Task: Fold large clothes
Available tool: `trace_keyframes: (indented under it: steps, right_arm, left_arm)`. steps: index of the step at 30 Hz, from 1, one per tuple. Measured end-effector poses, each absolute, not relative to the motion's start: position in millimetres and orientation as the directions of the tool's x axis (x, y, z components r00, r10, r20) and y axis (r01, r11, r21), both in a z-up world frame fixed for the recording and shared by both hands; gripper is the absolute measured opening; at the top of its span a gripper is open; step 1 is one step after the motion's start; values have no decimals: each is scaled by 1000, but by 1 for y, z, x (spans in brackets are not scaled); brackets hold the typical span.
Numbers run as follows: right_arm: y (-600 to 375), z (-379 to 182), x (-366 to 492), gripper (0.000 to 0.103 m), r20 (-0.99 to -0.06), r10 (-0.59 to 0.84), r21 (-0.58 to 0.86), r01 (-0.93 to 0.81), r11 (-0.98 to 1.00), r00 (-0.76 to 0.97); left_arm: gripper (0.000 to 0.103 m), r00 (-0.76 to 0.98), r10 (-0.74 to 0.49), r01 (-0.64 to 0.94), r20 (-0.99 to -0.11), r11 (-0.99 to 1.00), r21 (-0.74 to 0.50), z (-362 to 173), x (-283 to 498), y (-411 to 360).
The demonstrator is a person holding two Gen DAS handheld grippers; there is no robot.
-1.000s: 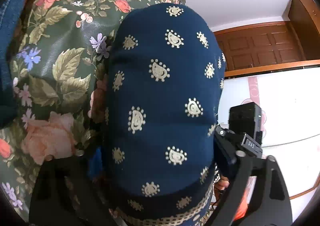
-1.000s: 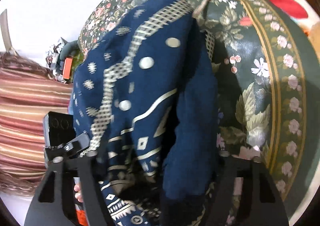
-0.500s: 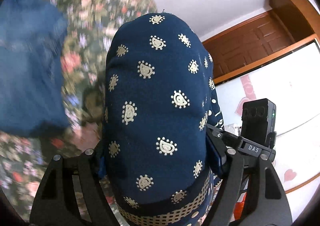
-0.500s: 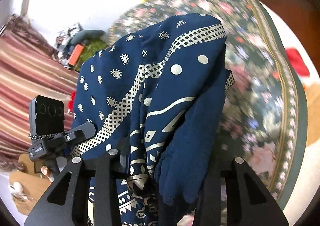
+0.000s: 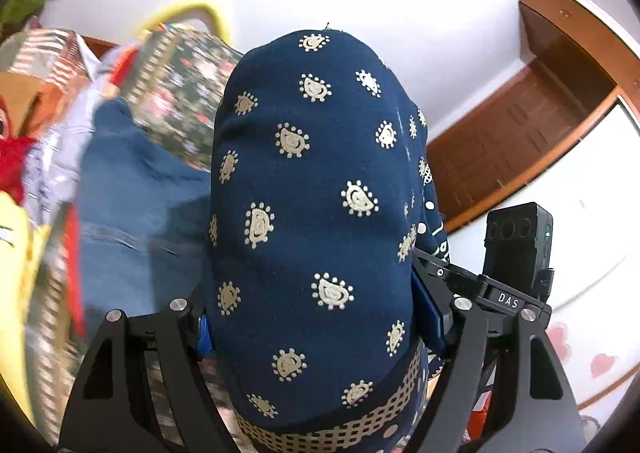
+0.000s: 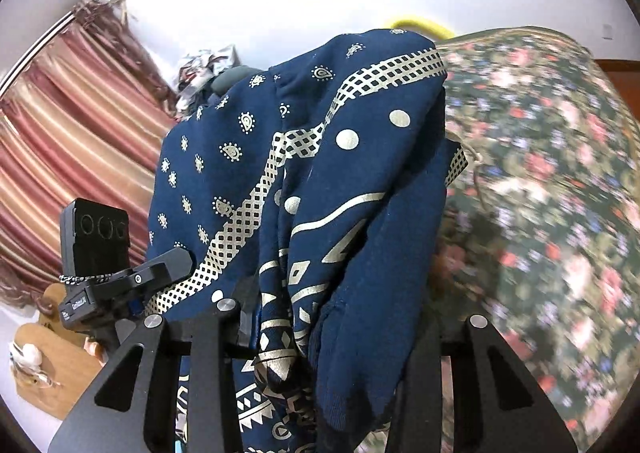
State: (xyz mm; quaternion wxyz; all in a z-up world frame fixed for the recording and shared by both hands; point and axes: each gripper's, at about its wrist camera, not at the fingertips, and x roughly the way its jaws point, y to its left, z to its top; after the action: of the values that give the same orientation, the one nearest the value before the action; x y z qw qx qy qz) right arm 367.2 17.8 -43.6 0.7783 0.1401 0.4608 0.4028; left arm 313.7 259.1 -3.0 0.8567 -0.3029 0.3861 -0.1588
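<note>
A navy garment with cream paisley print [image 5: 312, 221] fills the middle of the left wrist view. My left gripper [image 5: 316, 317] is shut on a thick bundle of it, held up in the air. In the right wrist view the same navy garment [image 6: 320, 193] shows checked bands and dots. My right gripper [image 6: 336, 337] is shut on its folds. The other gripper [image 6: 120, 273] holds the cloth at the left. The fingertips of both are hidden by fabric.
A dark floral bedspread [image 6: 540, 173] lies to the right and a blue denim piece [image 5: 136, 205] lies on it. A pile of red, yellow and striped clothes [image 5: 36, 141] sits at the left. Striped curtains [image 6: 68, 141] and a wooden door [image 5: 520, 133] stand behind.
Both grippers have lifted the navy garment up and tilted away from the bed; the wall and ceiling now show above, and the bedspread has dropped lower and blurred.
</note>
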Motion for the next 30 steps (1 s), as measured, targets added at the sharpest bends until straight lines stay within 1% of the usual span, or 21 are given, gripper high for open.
trace_keyframes:
  steps: [3, 7, 9, 11, 12, 14, 16, 20, 21, 22, 23, 25, 27, 28, 30]
  right_arm:
    - [45, -61, 380, 35, -601, 767, 605, -500, 620, 224]
    - [74, -96, 397, 35, -621, 765, 635, -463, 618, 169]
    - [87, -125, 408, 36, -649, 747, 631, -443, 636, 148]
    - [100, -161, 420, 36, -700, 704, 618, -391, 682, 120]
    - [105, -177, 425, 37, -720, 687, 616, -366, 697, 98]
    - [104, -193, 428, 38, -708, 701, 636, -353, 686, 85]
    - [100, -190, 425, 48, -711, 692, 605, -394, 692, 123]
    - [98, -171, 405, 55, -769, 614, 472, -488, 734, 179]
    - [97, -167, 399, 61, -787, 581, 423, -503, 754, 208]
    - [98, -161, 392, 67, -800, 552, 378, -515, 769, 236]
    - [97, -158, 385, 69, -812, 518, 321, -536, 781, 269]
    - [96, -157, 375, 76, -825, 479, 247, -572, 782, 300]
    - [93, -163, 367, 81, -839, 450, 202, -593, 780, 305]
    - [88, -165, 358, 81, -843, 440, 189, -596, 780, 309]
    - [80, -168, 345, 82, -848, 435, 185, -599, 779, 304]
  left_arm:
    - [77, 656, -473, -10, -588, 774, -633, -14, 321, 289]
    - [77, 640, -430, -95, -637, 778, -621, -53, 349, 320]
    - [77, 623, -396, -163, -675, 778, -607, -82, 354, 332]
    - [78, 593, -353, -241, -724, 780, -578, -110, 361, 347]
    - [78, 591, -354, -252, -725, 773, -583, -117, 361, 351]
    - [80, 604, -365, -253, -709, 756, -604, -128, 362, 357]
    - [81, 610, -360, -230, -706, 772, -593, -122, 357, 352]
    - [83, 603, -264, -218, -753, 853, -473, -107, 348, 334]
    - [84, 606, -246, -216, -756, 864, -455, -111, 348, 333]
    - [87, 613, -223, -211, -758, 878, -429, -105, 341, 328]
    - [91, 619, -211, -204, -756, 887, -415, -103, 337, 325]
    - [92, 614, -194, -195, -765, 902, -385, -101, 326, 321]
    - [94, 609, -164, -199, -776, 915, -350, -99, 313, 315]
    - [97, 608, -152, -204, -779, 919, -338, -99, 305, 313]
    - [97, 607, -141, -211, -782, 920, -330, -99, 290, 311]
